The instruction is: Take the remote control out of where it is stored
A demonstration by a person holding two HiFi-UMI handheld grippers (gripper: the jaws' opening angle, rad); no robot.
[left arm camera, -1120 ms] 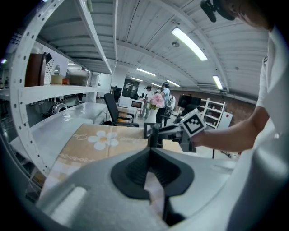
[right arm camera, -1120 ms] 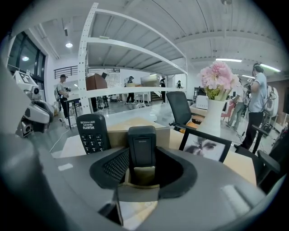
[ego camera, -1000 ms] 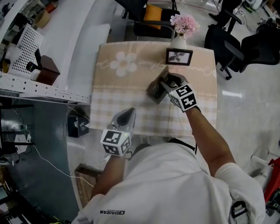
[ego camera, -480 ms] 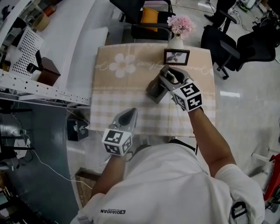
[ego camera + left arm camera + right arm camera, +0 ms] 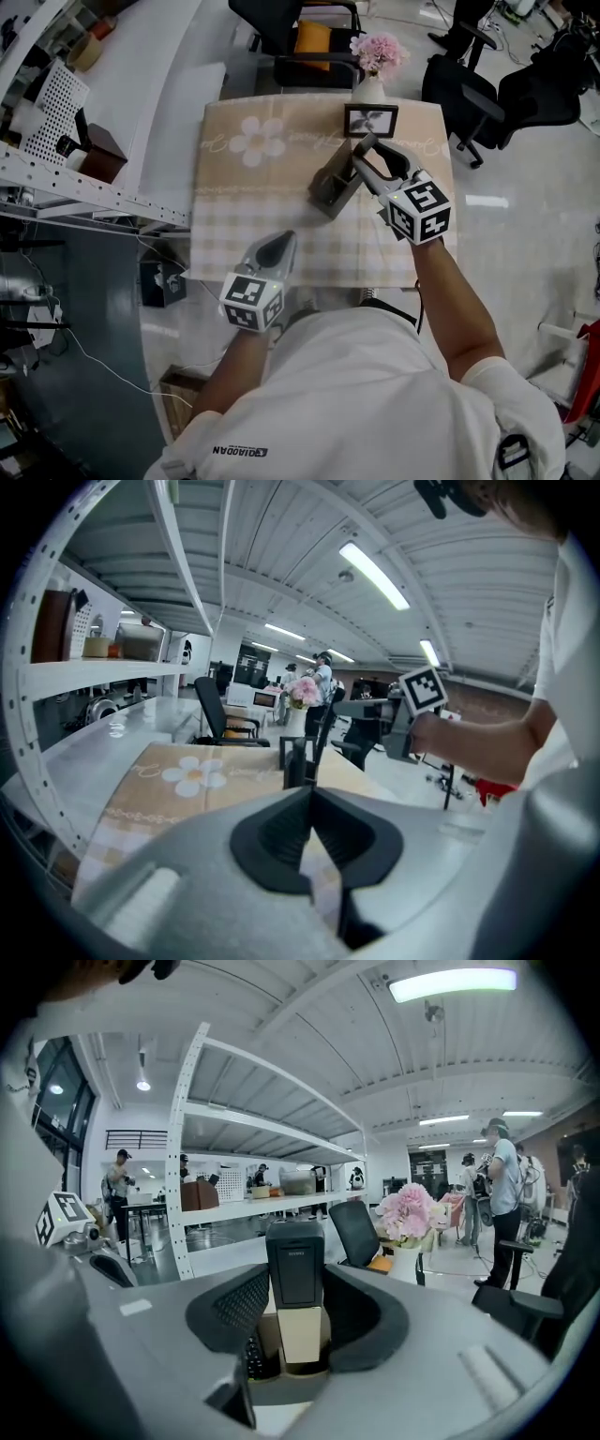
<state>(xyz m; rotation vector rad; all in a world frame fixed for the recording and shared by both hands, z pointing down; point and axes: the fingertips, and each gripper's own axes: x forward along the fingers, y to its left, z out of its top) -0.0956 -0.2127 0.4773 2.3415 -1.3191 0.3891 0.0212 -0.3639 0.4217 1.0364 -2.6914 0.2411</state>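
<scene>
While the left gripper (image 5: 270, 251) hangs over the near edge of the table (image 5: 234, 220), low and left of centre in the head view, its jaws are pressed together at the tips with nothing between them. The right gripper (image 5: 370, 161) is further up the frame, right of centre, above the far half of the table. Its jaws stand fairly wide, and the pads press on both sides of the remote control (image 5: 295, 1265). In the right gripper view the remote control stands upright between the jaws, in the middle of the frame. Its upper part is black with small print, and a pale beige stretch lies below it. A dark patch with small dots lies to the lower left of it, but I cannot tell what that is.

A dark grey holder (image 5: 330, 190) sits on the checked part of the tablecloth, just left of the right gripper's tips. From the left gripper view a thin dark edge slants up from the holder toward the right gripper. Whether the lower end of the remote control has cleared the holder cannot be told.

Behind the holder, near the top centre of the head view, stand a small picture frame (image 5: 370, 120) and a vase of pink flowers (image 5: 373, 58).
</scene>
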